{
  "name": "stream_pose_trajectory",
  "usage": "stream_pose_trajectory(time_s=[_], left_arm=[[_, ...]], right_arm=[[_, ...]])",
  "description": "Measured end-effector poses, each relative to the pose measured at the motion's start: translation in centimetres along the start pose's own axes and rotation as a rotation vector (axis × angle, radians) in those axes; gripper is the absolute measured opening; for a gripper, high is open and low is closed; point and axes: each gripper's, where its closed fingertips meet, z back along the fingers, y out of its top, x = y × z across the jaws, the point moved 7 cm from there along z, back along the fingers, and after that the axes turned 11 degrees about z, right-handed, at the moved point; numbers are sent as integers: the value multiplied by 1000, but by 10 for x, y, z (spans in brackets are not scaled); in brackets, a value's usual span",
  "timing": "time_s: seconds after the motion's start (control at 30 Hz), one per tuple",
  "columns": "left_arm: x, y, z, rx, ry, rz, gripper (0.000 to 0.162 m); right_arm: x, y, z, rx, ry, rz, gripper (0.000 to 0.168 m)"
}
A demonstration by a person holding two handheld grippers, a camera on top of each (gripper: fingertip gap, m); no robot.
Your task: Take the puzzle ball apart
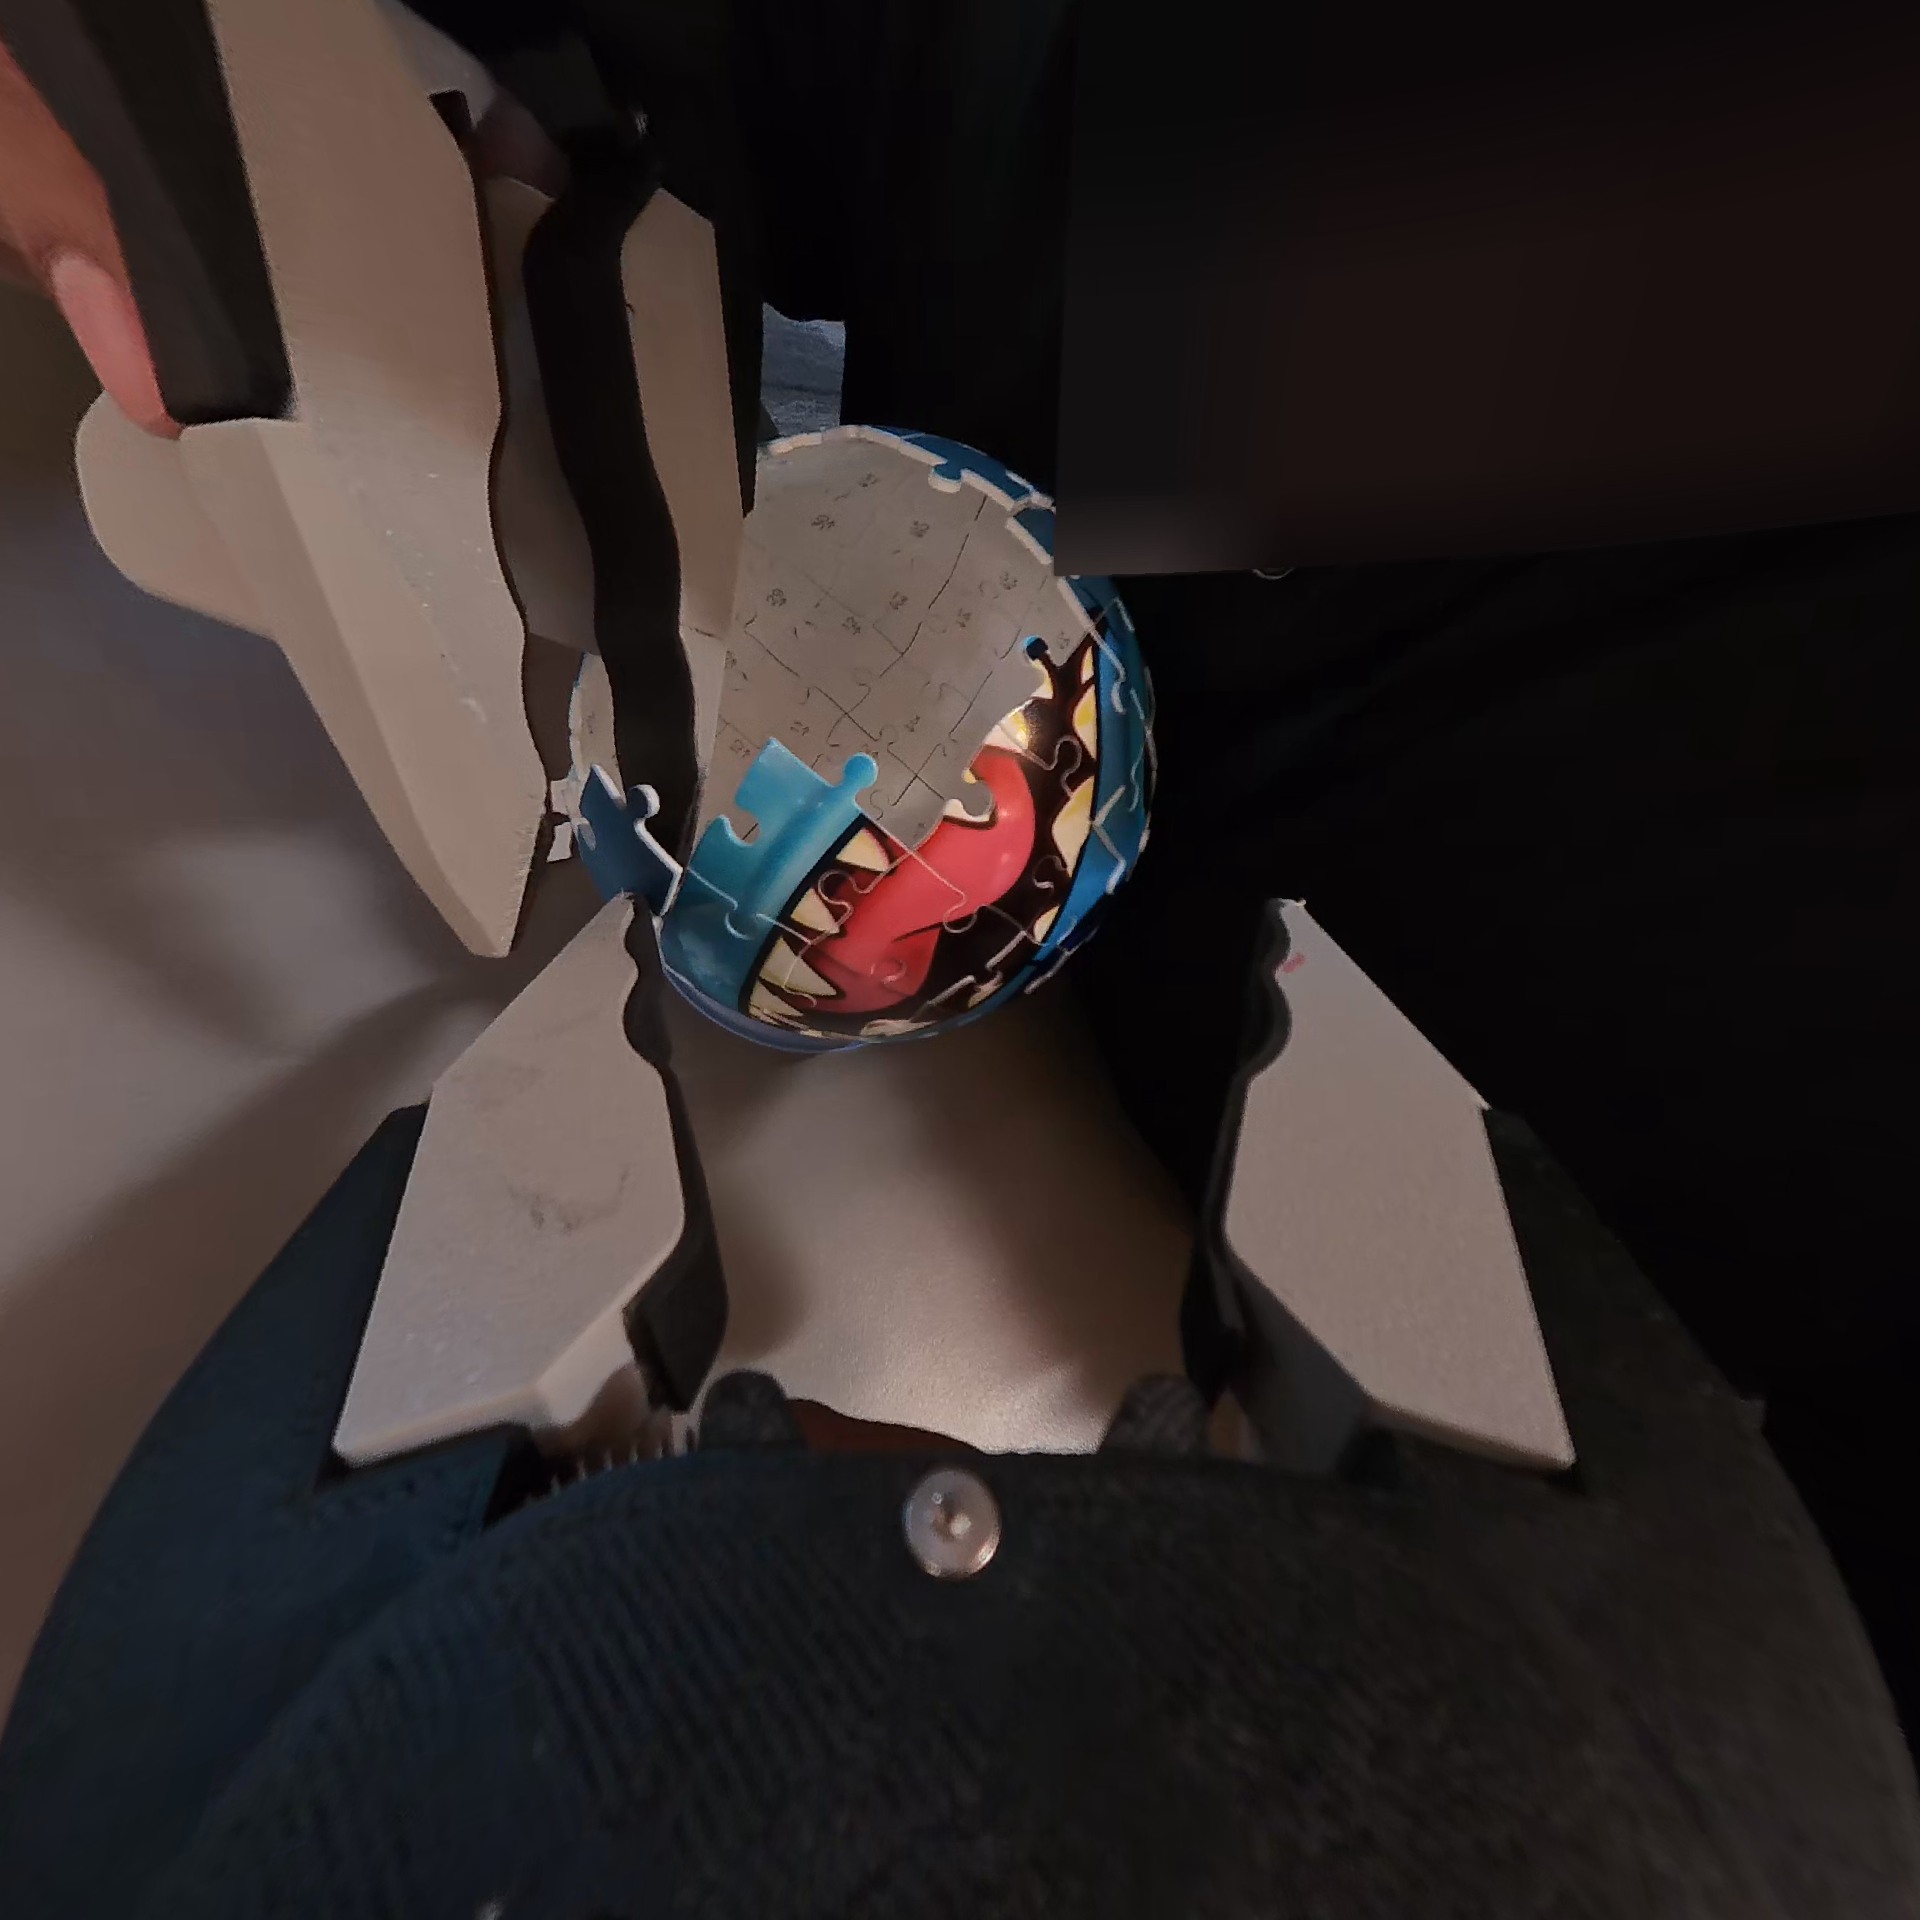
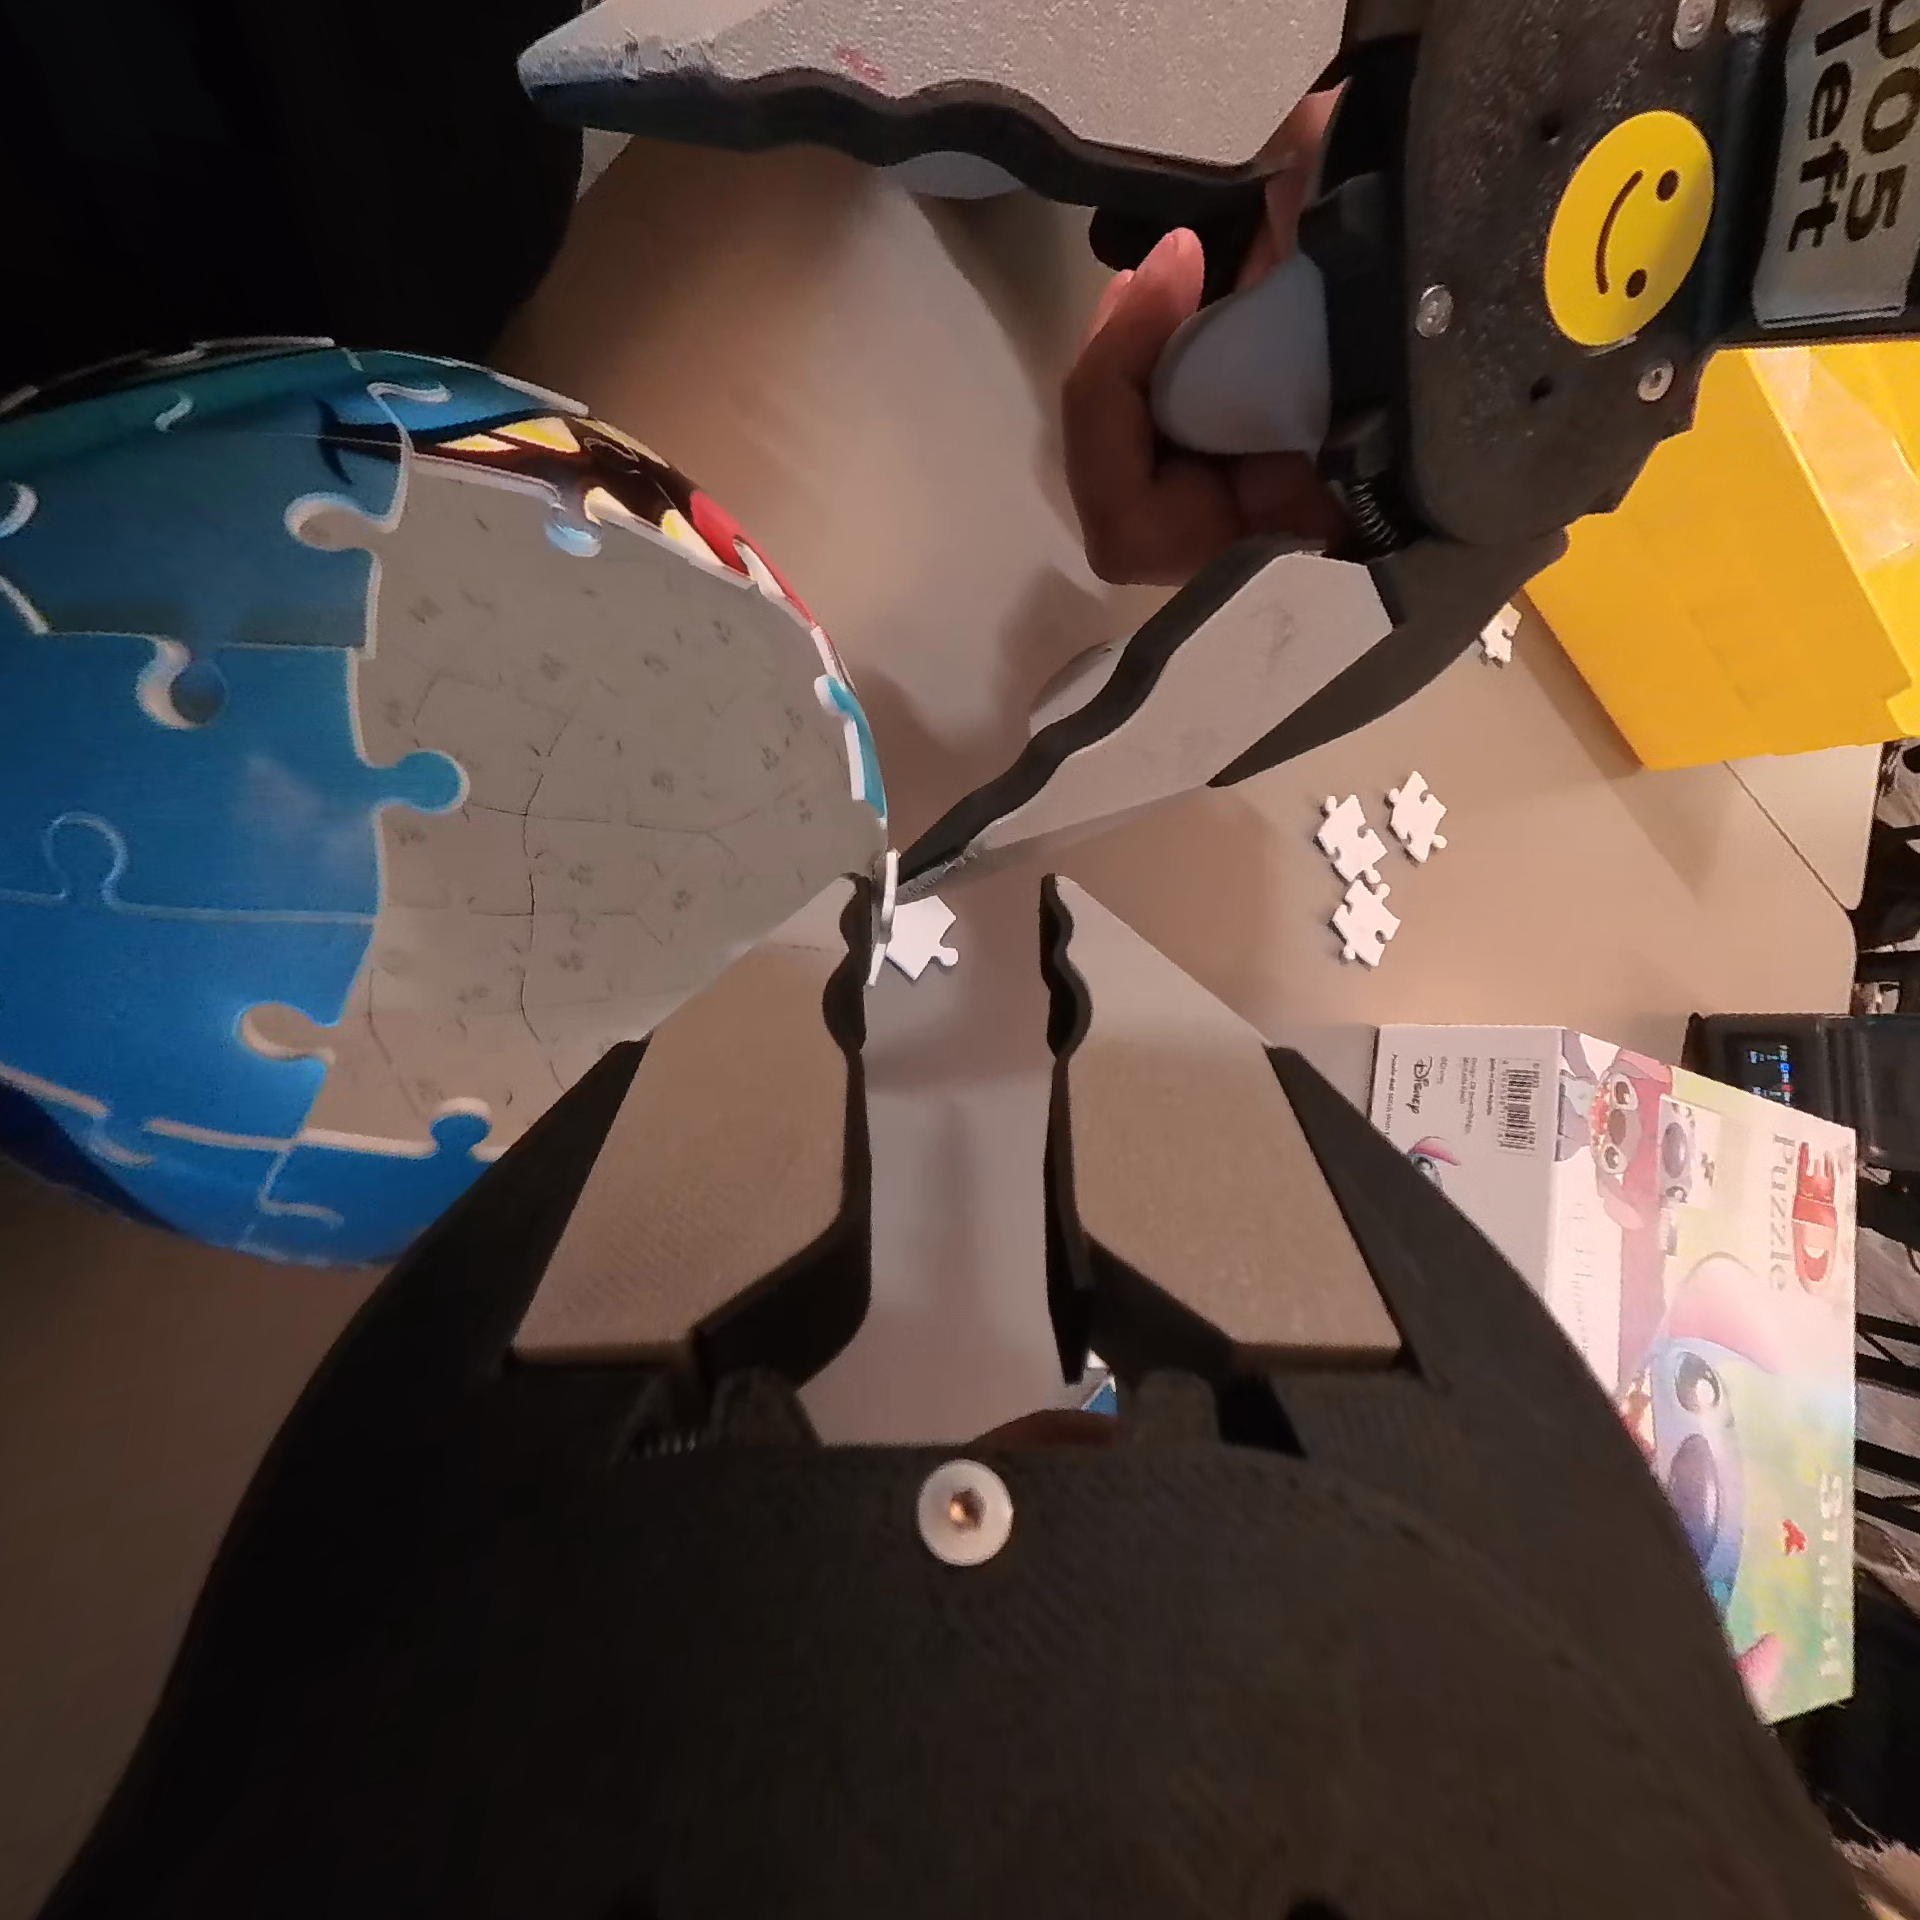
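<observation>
The puzzle ball [image 1: 883, 748] is blue with a toothy mouth and red tongue. A large part of its shell is gone, showing the grey inside. My left gripper [image 1: 951, 914] is open wide just in front of it, and its left fingertip touches the ball's broken rim. My right gripper [image 2: 954, 899] is open with a narrow gap. Its left fingertip is at an edge piece of the ball's rim [image 2: 883, 914]. In the left wrist view the right gripper's fingers [image 1: 416, 623] reach down over that rim. The ball fills the left of the right wrist view [image 2: 208, 779].
Three loose white pieces [image 2: 1371, 862] lie on the beige table [image 2: 831, 312], and another piece [image 2: 925, 935] lies near my right fingertips. A yellow box [image 2: 1766, 582] and the puzzle's carton [image 2: 1662, 1299] stand to the right. A hand [image 2: 1153, 416] holds the left gripper.
</observation>
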Motion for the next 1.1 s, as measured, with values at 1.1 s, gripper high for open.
stream_pose_trajectory(time_s=[1.1], left_arm=[[2,-2,-1,-8,12,1,111]], right_arm=[[-3,-1,10,13,30,-26,24]])
